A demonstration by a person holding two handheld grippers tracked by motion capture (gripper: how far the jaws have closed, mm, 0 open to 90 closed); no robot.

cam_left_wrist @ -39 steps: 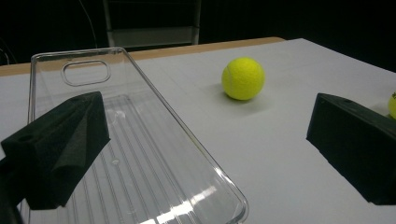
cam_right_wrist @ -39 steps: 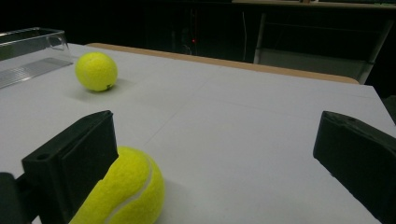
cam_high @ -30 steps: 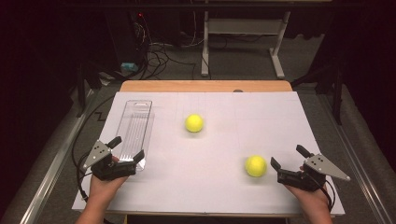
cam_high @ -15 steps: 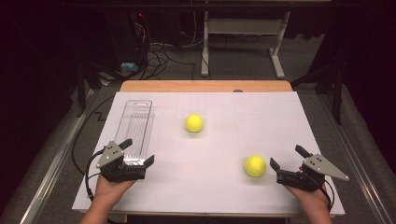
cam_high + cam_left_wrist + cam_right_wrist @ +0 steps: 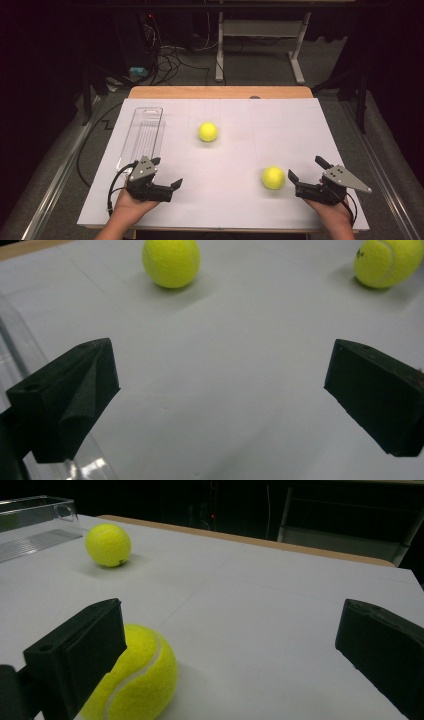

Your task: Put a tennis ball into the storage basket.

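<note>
Since the earlier frames, the left gripper [image 5: 166,179] had slid rightward from beside the clear tray [image 5: 142,134] and swung its jaws toward the middle of the white sheet [image 5: 240,150]; the right gripper [image 5: 306,176] had kept its place. Both pairs of jaws stood spread with nothing between them. Ahead of the left jaws lay the far ball [image 5: 171,262], well apart, with the near ball [image 5: 388,261] off past the right-hand jaw. That near ball [image 5: 131,676] sat just beside the right gripper's left-hand jaw, partly behind it, not yet between the pads. A tennis ball like this was probably light, felted and slightly springy, unlikely to slip but quick to roll if nudged. The jaws would best straddle it across its widest middle.
</note>
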